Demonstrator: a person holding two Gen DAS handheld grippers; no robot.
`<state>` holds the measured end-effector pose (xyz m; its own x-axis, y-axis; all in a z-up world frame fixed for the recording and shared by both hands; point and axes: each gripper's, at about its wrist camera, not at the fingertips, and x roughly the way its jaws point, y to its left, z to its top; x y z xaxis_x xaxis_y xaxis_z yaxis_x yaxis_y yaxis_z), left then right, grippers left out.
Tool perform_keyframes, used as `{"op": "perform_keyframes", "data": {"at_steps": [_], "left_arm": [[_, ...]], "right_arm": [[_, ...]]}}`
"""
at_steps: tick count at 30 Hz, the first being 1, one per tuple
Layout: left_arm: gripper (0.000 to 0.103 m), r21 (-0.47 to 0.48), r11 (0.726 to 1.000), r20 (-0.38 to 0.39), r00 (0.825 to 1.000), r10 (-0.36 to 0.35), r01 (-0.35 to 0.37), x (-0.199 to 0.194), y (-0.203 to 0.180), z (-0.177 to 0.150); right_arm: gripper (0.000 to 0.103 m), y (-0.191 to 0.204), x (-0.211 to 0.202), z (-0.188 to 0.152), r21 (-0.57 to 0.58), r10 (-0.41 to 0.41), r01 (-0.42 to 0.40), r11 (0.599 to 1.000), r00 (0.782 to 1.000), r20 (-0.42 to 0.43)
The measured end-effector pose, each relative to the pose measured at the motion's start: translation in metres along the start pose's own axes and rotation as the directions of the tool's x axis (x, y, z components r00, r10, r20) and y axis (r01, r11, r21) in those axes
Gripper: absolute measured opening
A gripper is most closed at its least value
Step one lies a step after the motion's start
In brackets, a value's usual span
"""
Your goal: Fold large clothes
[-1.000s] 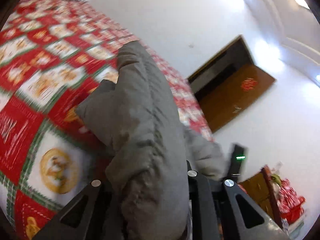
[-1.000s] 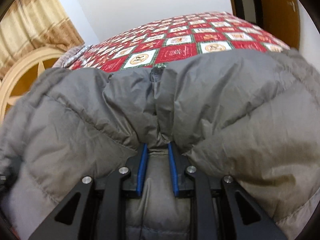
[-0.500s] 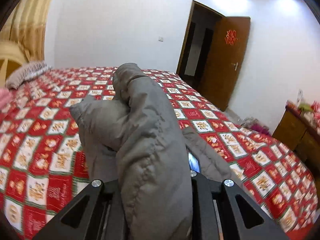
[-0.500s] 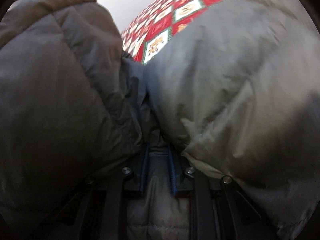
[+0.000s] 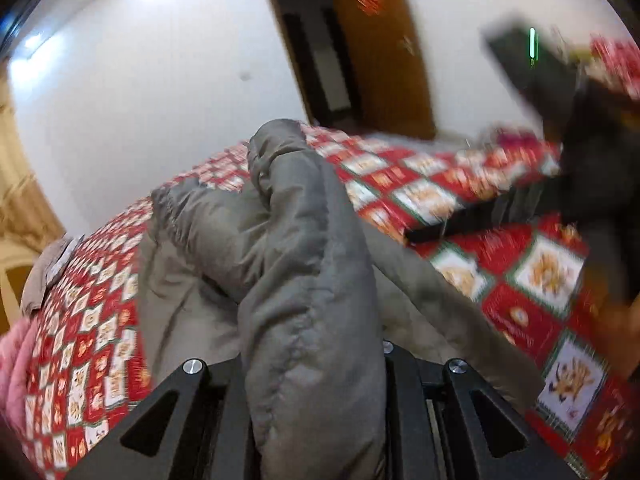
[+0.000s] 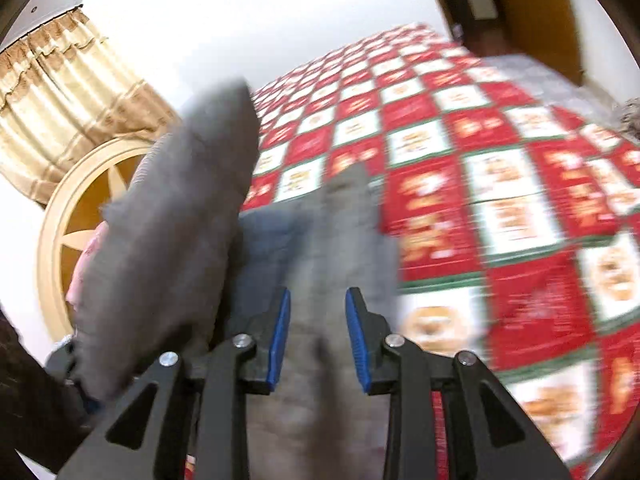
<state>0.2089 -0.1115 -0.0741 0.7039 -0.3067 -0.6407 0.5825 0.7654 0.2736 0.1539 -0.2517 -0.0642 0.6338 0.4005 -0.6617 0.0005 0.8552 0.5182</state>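
A grey padded jacket (image 5: 304, 280) lies bunched on a bed with a red and white checked cover (image 5: 532, 276). My left gripper (image 5: 316, 364) is shut on a thick fold of the jacket, which hides its fingertips. My right gripper (image 6: 316, 332) is open with blue pads (image 6: 278, 336); the jacket (image 6: 320, 248) lies flat below and between the jaws, and a raised fold of it (image 6: 176, 232) hangs to the left. The right gripper shows blurred at the upper right of the left wrist view (image 5: 536, 64).
A brown door (image 5: 380, 48) stands open in the white wall beyond the bed. A round cream and wood headboard (image 6: 76, 216) and beige curtains (image 6: 60, 92) are at the left. Pink bedding (image 5: 12, 364) lies at the bed's left edge.
My right gripper has opened and let go of the jacket, which dropped out of its view. The left gripper keeps its hold and has swung.
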Motion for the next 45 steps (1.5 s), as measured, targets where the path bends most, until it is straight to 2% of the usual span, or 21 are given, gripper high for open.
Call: {"op": "perform_keyframes", "data": {"at_steps": [2,4,6,13,14,18,21,23,24,25,27,29,30,31,33,34,36,38,40,43,45], "left_arm": [[0.015,0.052,0.999,-0.035,0.999,0.001,0.001,0.015,-0.019,-0.006],[0.016,0.109,0.994,-0.054,0.999,0.006,0.000,0.028,-0.038,-0.013],[0.017,0.134,0.991,-0.069,0.998,0.003,0.006,0.037,-0.046,-0.017],[0.017,0.250,0.966,-0.039,0.997,0.073,-0.061,0.059,-0.068,-0.036],[0.017,0.261,0.963,-0.032,0.996,0.085,-0.074,0.060,-0.070,-0.038],[0.017,0.271,0.957,-0.007,0.994,0.105,-0.099,0.054,-0.076,-0.043],[0.021,0.245,0.966,0.001,0.997,0.077,-0.075,0.046,-0.070,-0.043],[0.029,0.254,0.965,0.003,0.998,0.062,-0.061,0.038,-0.068,-0.044],[0.035,0.264,0.963,-0.006,0.999,0.049,-0.046,0.032,-0.066,-0.044],[0.038,0.269,0.963,-0.017,1.000,0.026,-0.020,0.025,-0.062,-0.045],[0.052,0.264,0.963,-0.031,0.998,-0.048,0.054,0.004,-0.051,-0.049],[0.058,0.216,0.965,-0.040,0.988,-0.146,0.151,-0.023,-0.029,-0.054],[0.060,0.170,0.961,-0.031,0.976,-0.216,0.219,-0.042,-0.013,-0.055],[0.062,0.111,0.949,-0.014,0.955,-0.296,0.296,-0.061,0.008,-0.055],[0.084,0.013,0.926,0.037,0.925,-0.378,0.378,-0.086,0.043,-0.054],[0.087,-0.039,0.923,0.076,0.922,-0.380,0.383,-0.095,0.064,-0.050],[0.088,-0.171,0.926,0.140,0.939,-0.314,0.336,-0.099,0.110,-0.036],[0.088,-0.303,0.917,0.148,0.964,-0.222,0.258,-0.081,0.147,-0.022],[0.088,-0.439,0.878,0.117,0.981,-0.155,0.191,-0.048,0.177,-0.008],[0.088,-0.544,0.821,0.059,0.984,-0.168,0.173,0.007,0.186,0.007],[0.088,-0.563,0.818,-0.015,0.988,-0.155,0.120,0.041,0.174,0.016]], "right_arm": [[0.036,-0.012,-0.012,-0.003,0.004,-0.014,0.014,1.000,1.000,0.016],[0.051,-0.020,-0.019,-0.005,0.003,-0.011,0.011,1.000,1.000,0.027],[0.060,-0.025,-0.019,-0.005,0.003,-0.011,0.011,1.000,0.999,0.035],[0.061,-0.021,0.001,0.005,-0.035,0.039,-0.039,0.999,0.999,-0.004],[0.061,-0.015,0.002,0.004,-0.059,0.044,-0.045,0.997,0.999,-0.020],[0.083,0.011,0.034,0.021,-0.123,0.035,-0.049,0.991,0.992,-0.118],[0.086,0.025,0.059,0.027,-0.176,0.028,-0.068,0.982,0.976,-0.217],[0.072,0.032,0.068,0.026,-0.251,-0.025,-0.035,0.967,0.972,-0.233],[0.055,0.035,0.071,0.025,-0.294,-0.051,-0.023,0.955,0.969,-0.241],[0.043,0.033,0.073,0.025,-0.308,-0.063,-0.018,0.951,0.966,-0.252],[0.031,0.022,0.074,0.026,-0.282,-0.065,-0.015,0.959,0.960,-0.274],[0.027,0.010,0.072,0.025,-0.234,-0.043,-0.024,0.972,0.959,-0.280],[0.026,0.006,0.071,0.024,-0.216,-0.040,-0.021,0.976,0.961,-0.275],[0.026,-0.001,0.070,0.022,-0.179,-0.020,-0.030,0.983,0.963,-0.269],[0.026,-0.015,0.069,0.019,-0.081,0.041,-0.064,0.995,0.967,-0.252],[0.026,-0.022,0.069,0.018,-0.024,0.079,-0.087,0.996,0.968,-0.240],[0.026,-0.040,0.071,0.010,0.116,0.178,-0.158,0.981,0.964,-0.199],[0.026,-0.054,0.072,-0.001,0.206,0.235,-0.201,0.958,0.959,-0.159],[0.026,-0.060,0.071,-0.008,0.234,0.240,-0.204,0.950,0.961,-0.137],[0.026,-0.062,0.067,-0.018,0.224,0.214,-0.185,0.957,0.970,-0.114],[0.024,-0.064,0.068,-0.023,0.223,0.203,-0.175,0.959,0.973,-0.109]]}}
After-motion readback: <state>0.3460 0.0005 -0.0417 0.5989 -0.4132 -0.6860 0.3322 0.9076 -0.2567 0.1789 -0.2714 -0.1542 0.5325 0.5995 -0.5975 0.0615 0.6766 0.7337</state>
